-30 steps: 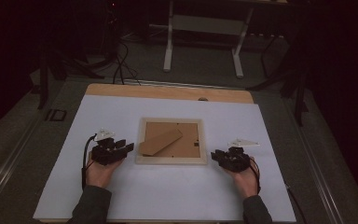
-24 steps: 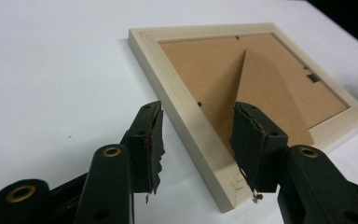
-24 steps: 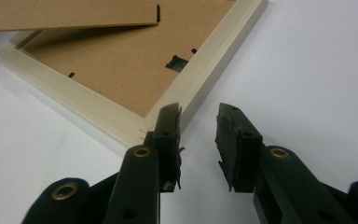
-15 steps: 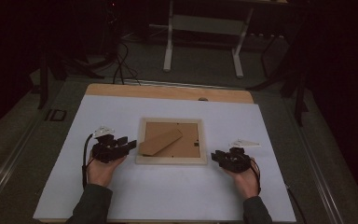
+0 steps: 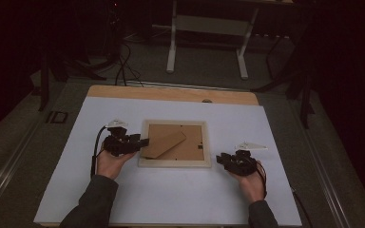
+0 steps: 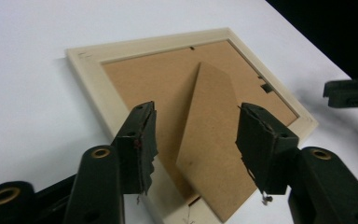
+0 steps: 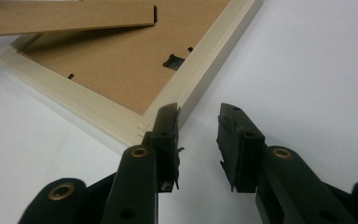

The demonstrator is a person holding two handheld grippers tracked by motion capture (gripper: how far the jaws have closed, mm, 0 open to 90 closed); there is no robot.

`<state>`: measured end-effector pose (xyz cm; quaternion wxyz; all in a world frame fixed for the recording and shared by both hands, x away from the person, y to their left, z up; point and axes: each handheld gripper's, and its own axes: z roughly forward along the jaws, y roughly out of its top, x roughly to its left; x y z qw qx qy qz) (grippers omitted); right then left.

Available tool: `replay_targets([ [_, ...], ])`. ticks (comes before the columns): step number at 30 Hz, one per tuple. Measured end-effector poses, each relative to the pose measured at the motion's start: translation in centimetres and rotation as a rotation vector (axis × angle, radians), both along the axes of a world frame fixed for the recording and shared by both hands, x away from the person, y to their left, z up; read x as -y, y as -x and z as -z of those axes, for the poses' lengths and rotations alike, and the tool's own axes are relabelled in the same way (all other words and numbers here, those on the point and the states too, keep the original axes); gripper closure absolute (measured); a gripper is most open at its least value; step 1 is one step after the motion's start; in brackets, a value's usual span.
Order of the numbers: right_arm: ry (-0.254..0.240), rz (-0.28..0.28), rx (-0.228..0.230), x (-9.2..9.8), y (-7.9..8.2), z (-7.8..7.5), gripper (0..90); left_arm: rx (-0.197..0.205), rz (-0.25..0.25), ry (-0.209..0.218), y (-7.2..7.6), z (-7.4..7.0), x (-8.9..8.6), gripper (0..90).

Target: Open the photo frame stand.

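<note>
At the middle of the white tabletop (image 5: 171, 199) lies the picture frame (image 5: 175, 163), face down and flat, its brown backing board up and the folding stand (image 5: 164, 144) lying slantwise across it. Pale wood rim, thin section: judged light and stiff, but fragile if glass sits underneath, which I cannot see. The stand is thin fibreboard hinged at one end, likely to flex or tear at the hinge if pulled hard; better to grip its free edge lightly, or take the frame by the wooden rim.

Left tongs (image 6: 193, 135) stand apart, pads clear of the stand that lies between them; the jaws have just been opening. They sit over the frame's left side. Right tongs (image 7: 198, 140) are parted with nothing between them, just beside the frame's near right corner, and their jaws have also eased wider.

Surface: smooth white sheet over a wooden board, probably slippery, so the frame may slide when pushed. Room is dark; a metal stand (image 5: 206, 33) and cables (image 5: 123, 66) on the floor beyond.
</note>
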<state>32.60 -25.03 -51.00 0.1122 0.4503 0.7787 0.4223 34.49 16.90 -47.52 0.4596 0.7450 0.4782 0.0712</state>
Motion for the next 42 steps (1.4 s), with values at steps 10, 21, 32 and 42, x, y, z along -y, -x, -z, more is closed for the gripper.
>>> replay_targets([
  [10, -0.016, 0.021, 0.004, 0.6, 0.0, -0.2, 67.5, -0.055, 0.009, -0.036, -2.1, -0.3, 1.3, 49.8],
  [21, -0.017, 0.022, 0.006, 0.7, 0.0, -0.1, 67.5, -0.117, 0.093, -0.034, -3.9, 0.1, 2.7, 50.2],
  [32, -0.012, 0.012, 0.003, 0.4, 0.0, 0.0, 67.5, -0.146, 0.183, -0.03, -5.0, 1.3, 3.7, 39.6],
  [42, -0.002, 0.004, 0.001, 0.1, -0.1, 0.1, 67.5, -0.176, 0.258, -0.06, -5.4, 2.3, 4.7, 37.2],
])
